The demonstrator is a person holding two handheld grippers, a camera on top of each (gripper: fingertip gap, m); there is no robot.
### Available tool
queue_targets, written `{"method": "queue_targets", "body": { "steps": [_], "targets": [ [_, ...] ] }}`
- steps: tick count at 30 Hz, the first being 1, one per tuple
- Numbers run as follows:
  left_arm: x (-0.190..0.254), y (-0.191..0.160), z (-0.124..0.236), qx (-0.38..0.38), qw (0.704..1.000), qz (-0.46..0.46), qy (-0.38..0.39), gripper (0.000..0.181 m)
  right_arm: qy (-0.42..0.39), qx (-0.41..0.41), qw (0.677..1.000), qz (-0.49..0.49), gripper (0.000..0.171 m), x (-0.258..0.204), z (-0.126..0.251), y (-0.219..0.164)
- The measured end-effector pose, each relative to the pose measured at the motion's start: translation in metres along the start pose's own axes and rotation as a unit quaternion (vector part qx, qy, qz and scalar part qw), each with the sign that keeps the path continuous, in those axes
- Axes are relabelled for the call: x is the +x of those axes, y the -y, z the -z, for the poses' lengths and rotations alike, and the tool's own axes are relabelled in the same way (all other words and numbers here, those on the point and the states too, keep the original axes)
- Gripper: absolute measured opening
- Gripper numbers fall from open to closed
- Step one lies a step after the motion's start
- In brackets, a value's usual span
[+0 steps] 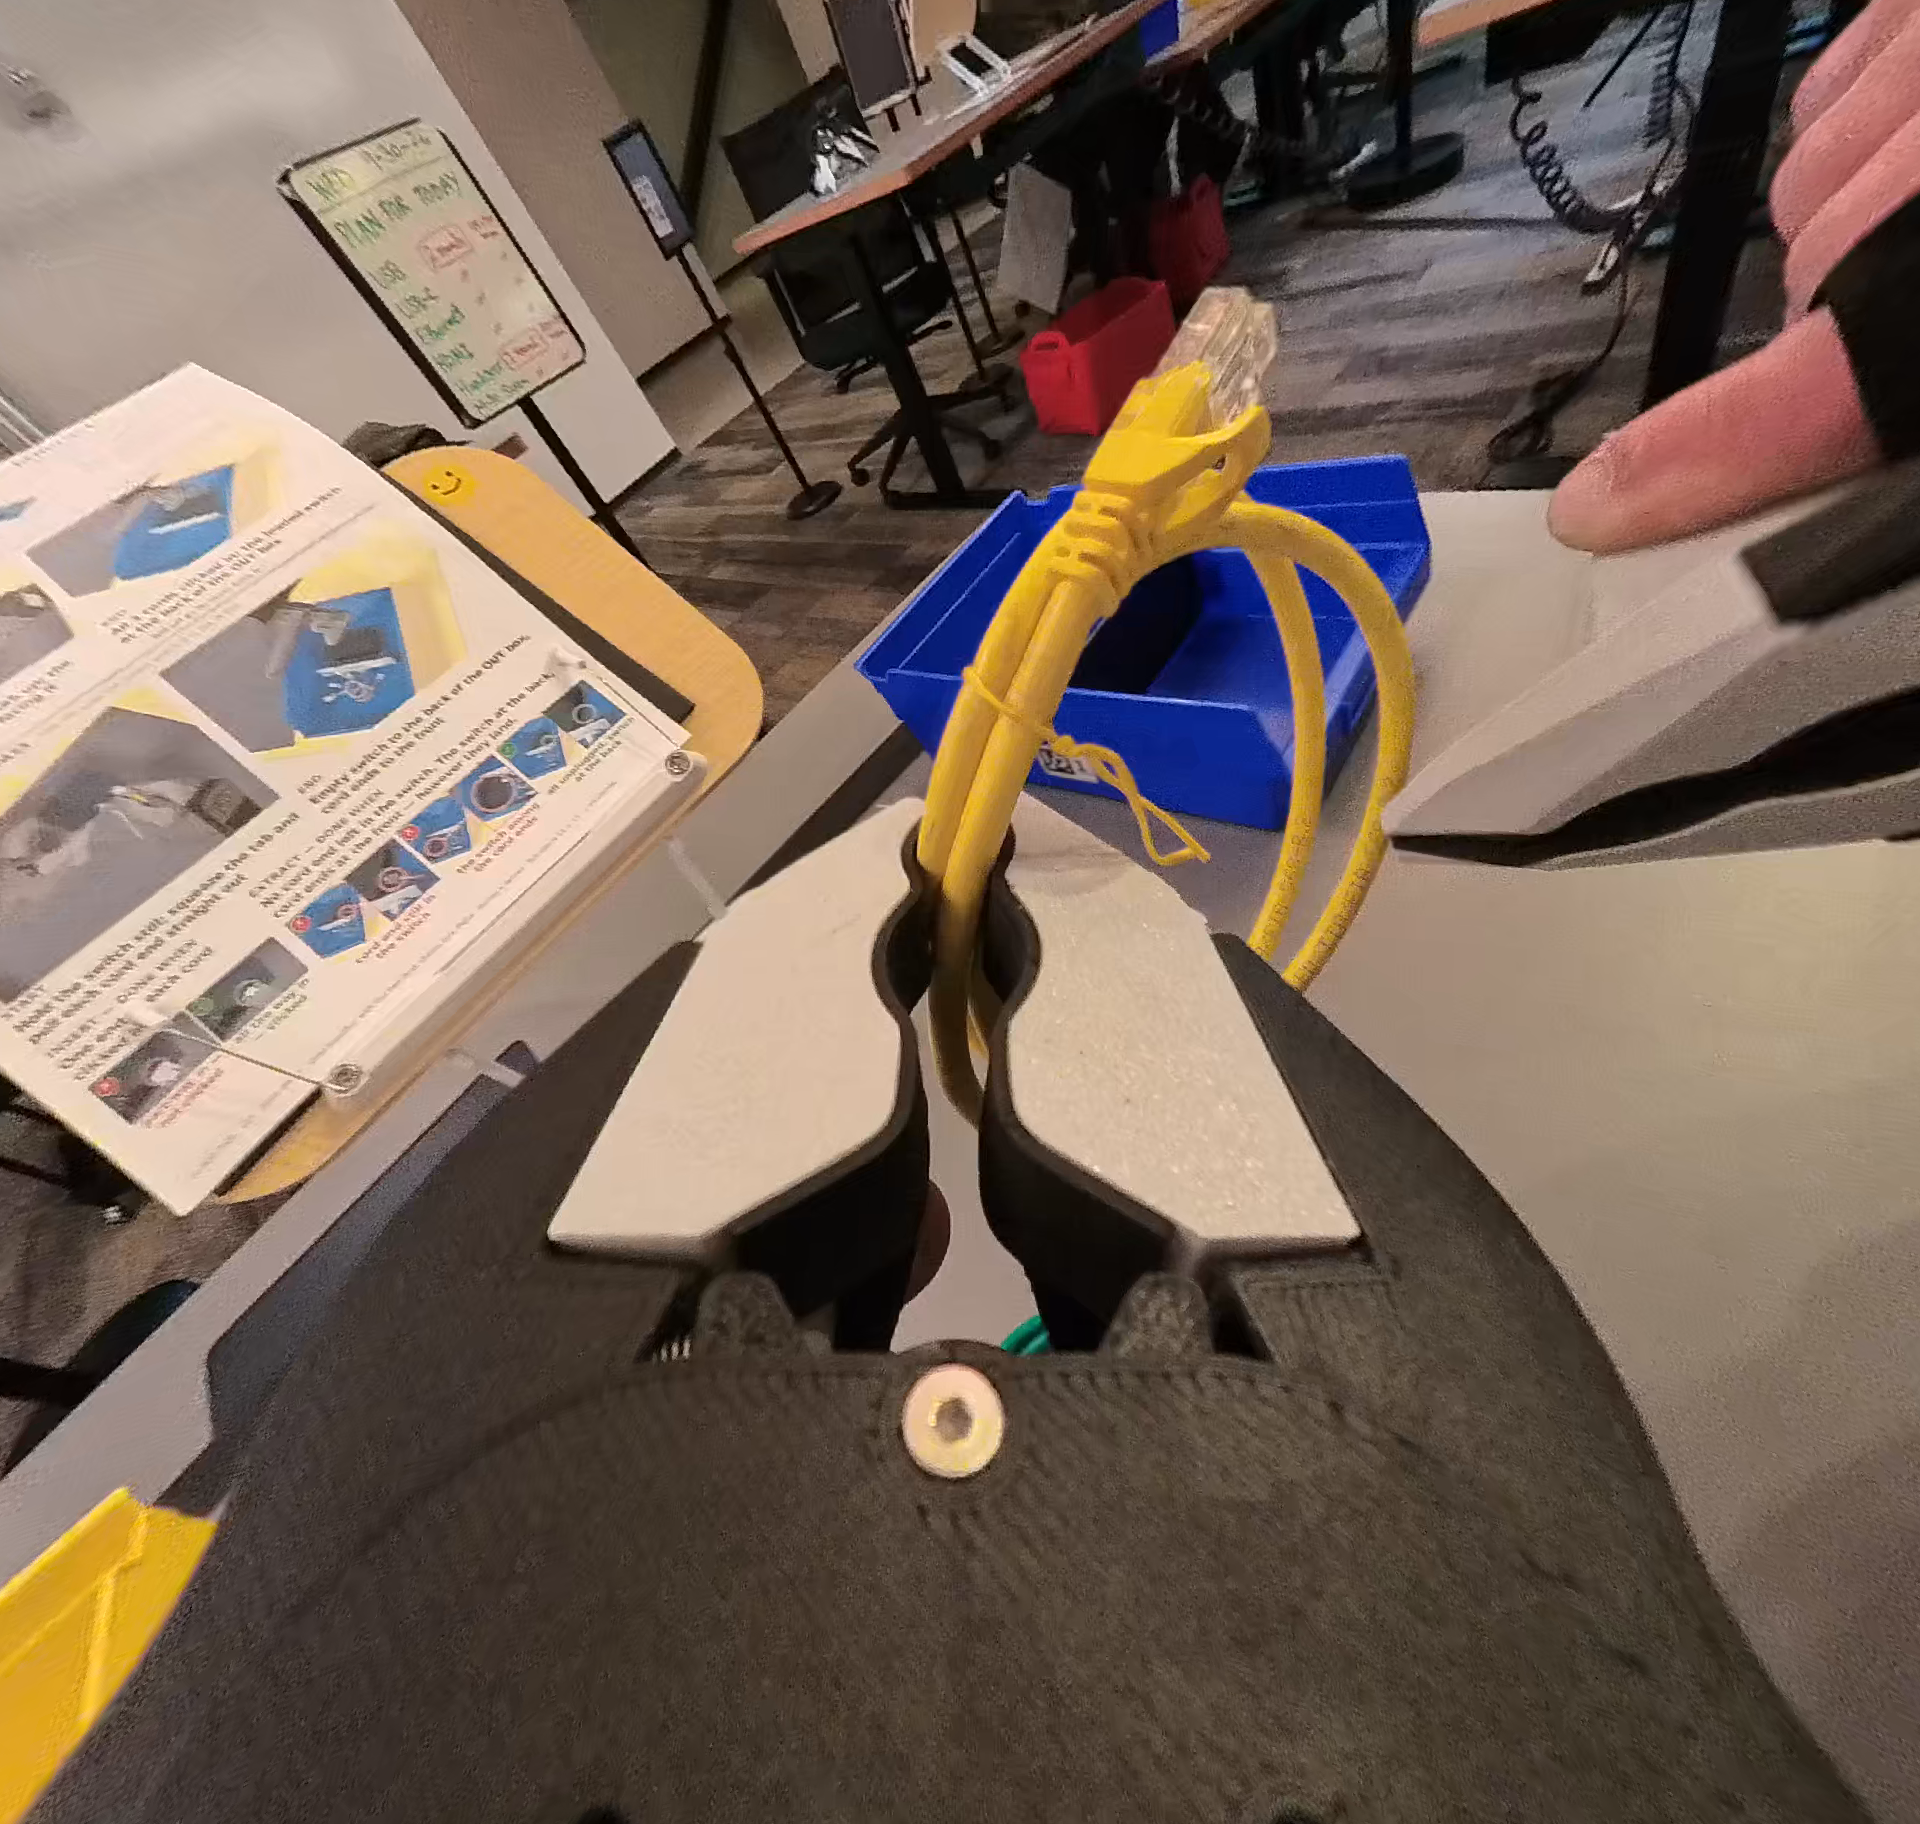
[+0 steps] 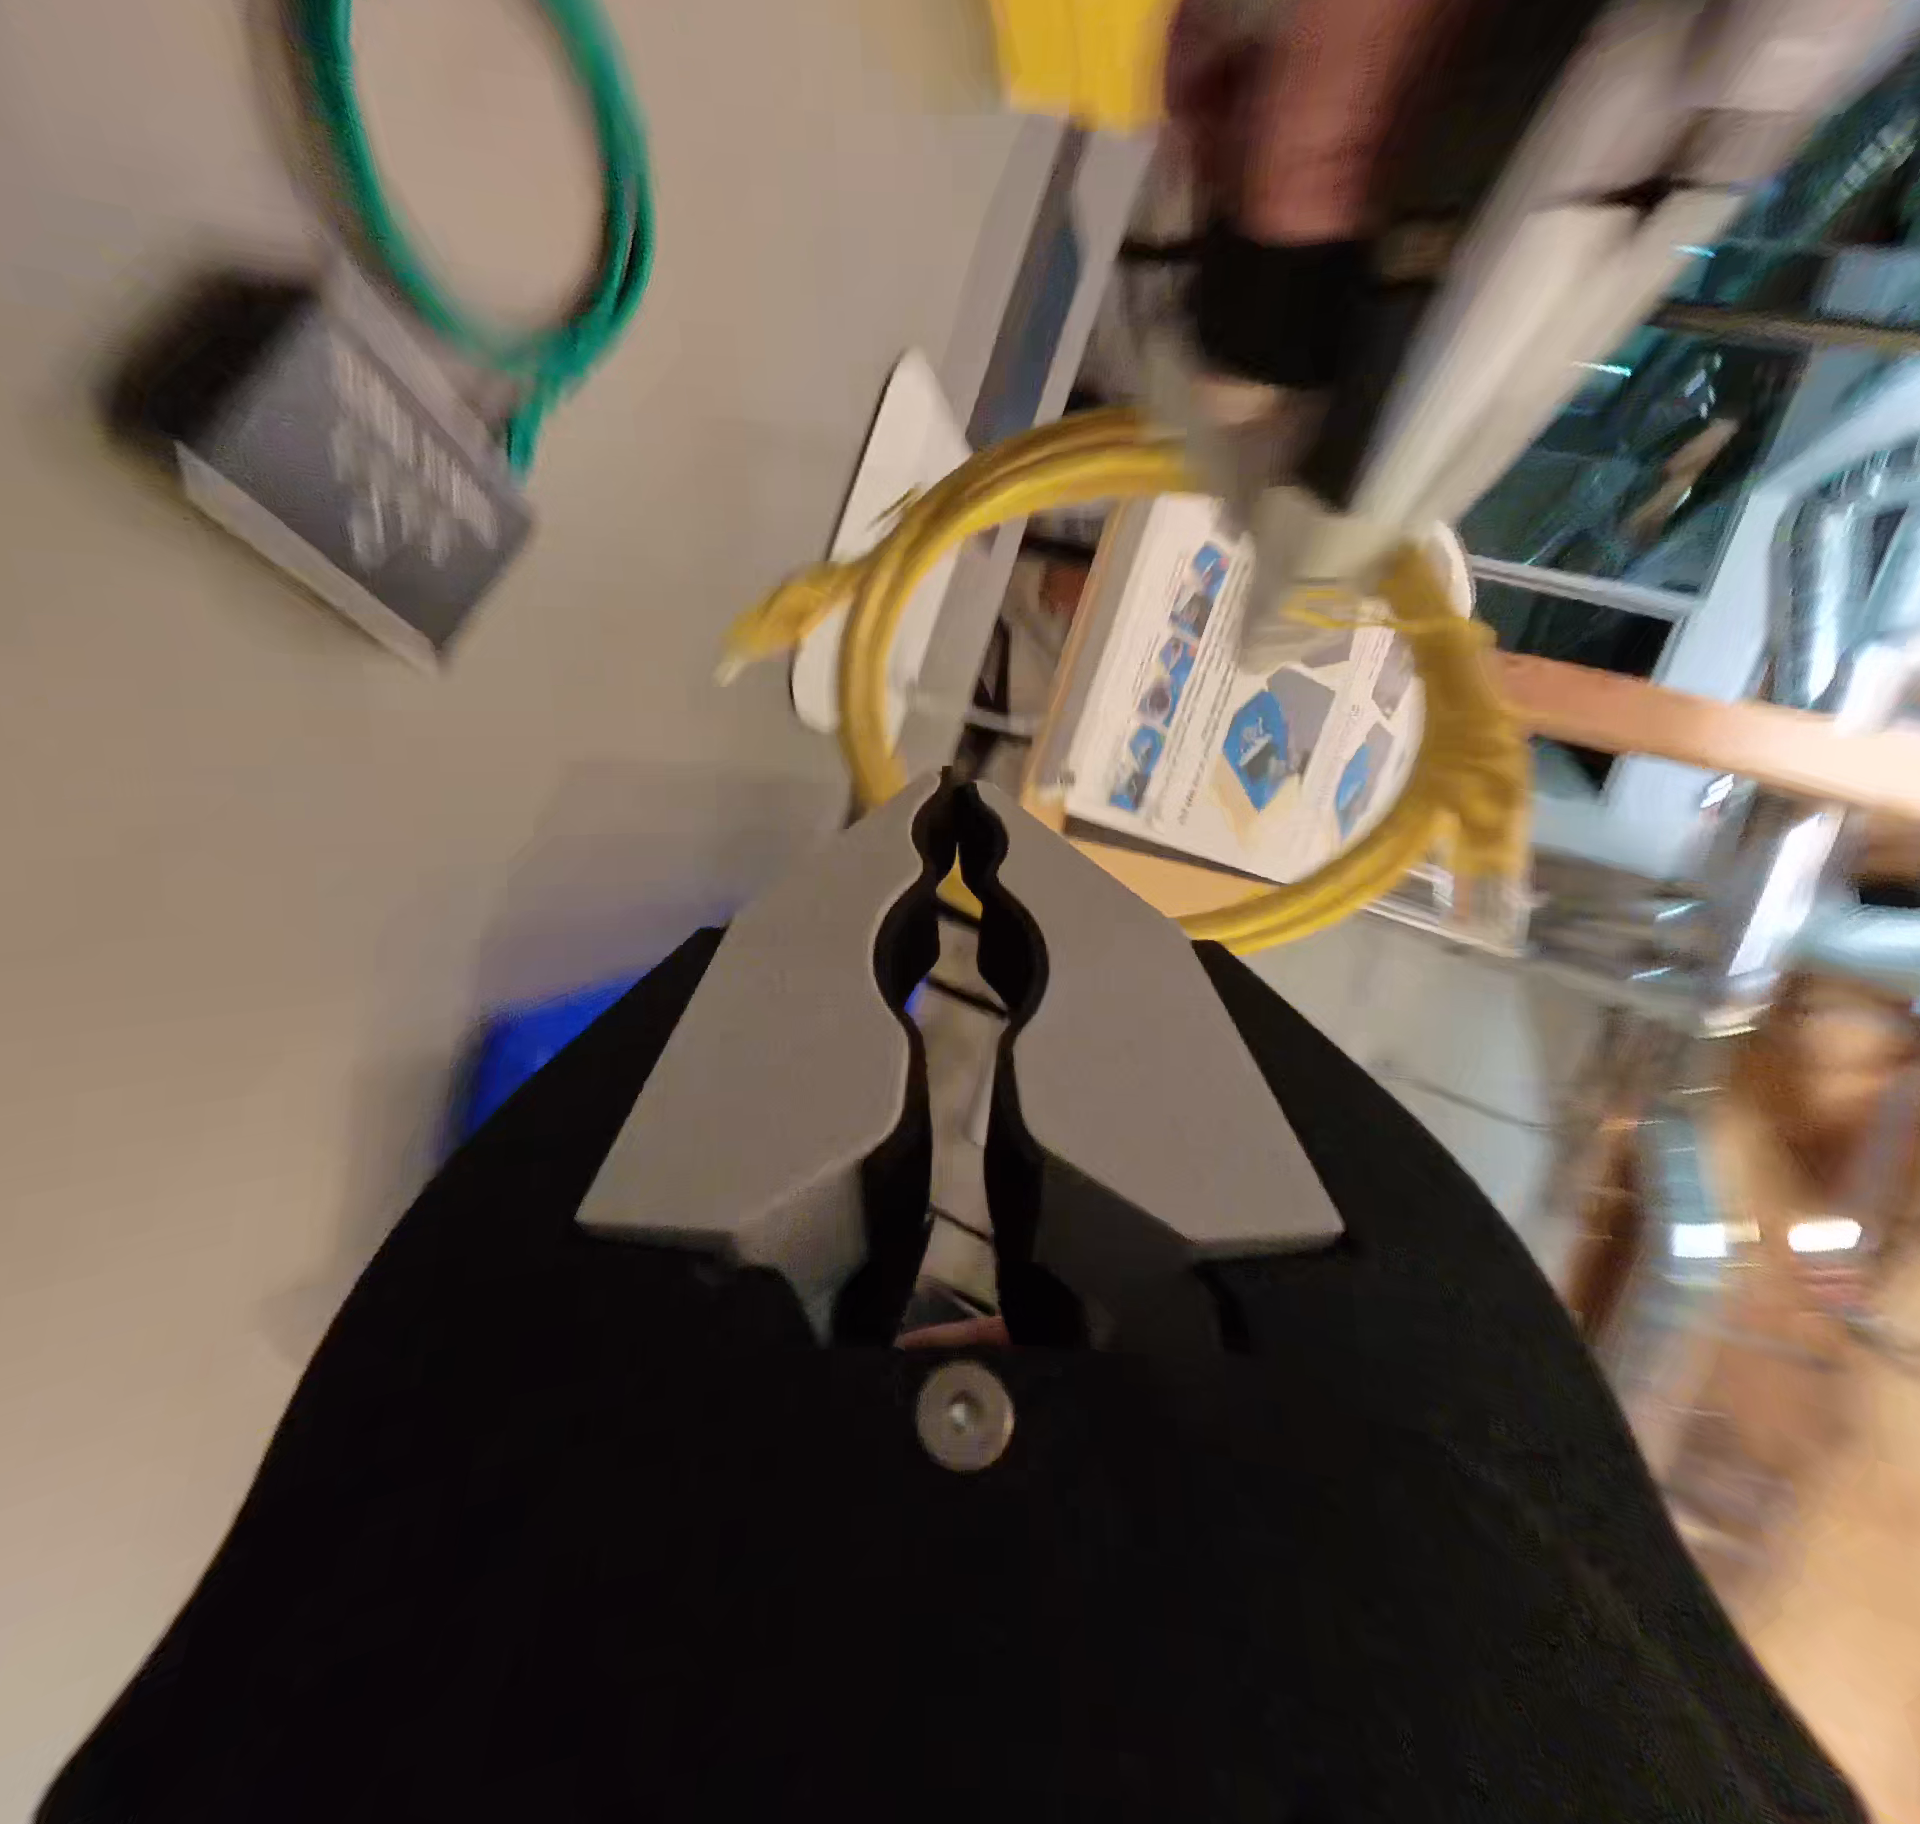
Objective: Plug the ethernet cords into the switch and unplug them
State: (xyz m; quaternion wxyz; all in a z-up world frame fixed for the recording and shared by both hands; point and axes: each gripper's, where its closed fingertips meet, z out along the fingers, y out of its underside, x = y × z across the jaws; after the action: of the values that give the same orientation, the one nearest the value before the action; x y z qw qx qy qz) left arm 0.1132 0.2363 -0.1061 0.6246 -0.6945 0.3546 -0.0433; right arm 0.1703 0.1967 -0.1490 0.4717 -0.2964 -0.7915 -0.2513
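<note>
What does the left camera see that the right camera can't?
Only the left view shows the blue bin, the whiteboard and the red bags on the floor.

Only the right view shows the green cord and the grey switch on the table.

Both show the yellow cord, held in the left gripper, and the instruction sheet. The right gripper holds nothing.

Writing shows on a whiteboard (image 1: 436, 273) and an instruction sheet (image 1: 260, 735), both left of the fingers, and a small label (image 1: 1058, 764) on the blue bin (image 1: 1174, 694) beyond them.
</note>
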Motion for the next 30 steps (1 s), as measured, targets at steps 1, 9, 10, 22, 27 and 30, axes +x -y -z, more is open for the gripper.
{"method": "queue_targets", "body": {
  "steps": [1, 9, 10, 22, 27, 30],
  "targets": [
    [0.002, -0.001, -0.001, 0.002, 1.000, 0.006, -0.002, 0.004, -0.013, 0.034, 0.997, -0.070, 0.000, 0.011, 0.005, 0.008],
    [0.015, 0.002, -0.008, 0.030, 0.999, -0.012, 0.021, 0.004, -0.088, 0.211, 0.831, -0.507, 0.007, 0.070, 0.018, 0.020],
    [0.014, 0.003, -0.008, 0.035, 0.999, -0.005, 0.024, 0.004, -0.090, 0.209, 0.821, -0.523, 0.006, 0.069, 0.015, 0.018],
    [0.012, 0.007, -0.007, 0.051, 0.998, 0.004, 0.033, 0.004, -0.086, 0.267, 0.736, -0.616, 0.000, 0.073, 0.008, 0.021],
    [0.012, 0.008, -0.006, 0.049, 0.998, 0.007, 0.028, 0.004, -0.098, 0.254, 0.765, -0.583, 0.000, 0.074, 0.009, 0.023],
    [0.014, 0.008, -0.006, 0.046, 0.999, 0.014, 0.020, 0.005, -0.134, 0.206, 0.830, -0.500, 0.000, 0.074, 0.010, 0.023]
  ]
}}
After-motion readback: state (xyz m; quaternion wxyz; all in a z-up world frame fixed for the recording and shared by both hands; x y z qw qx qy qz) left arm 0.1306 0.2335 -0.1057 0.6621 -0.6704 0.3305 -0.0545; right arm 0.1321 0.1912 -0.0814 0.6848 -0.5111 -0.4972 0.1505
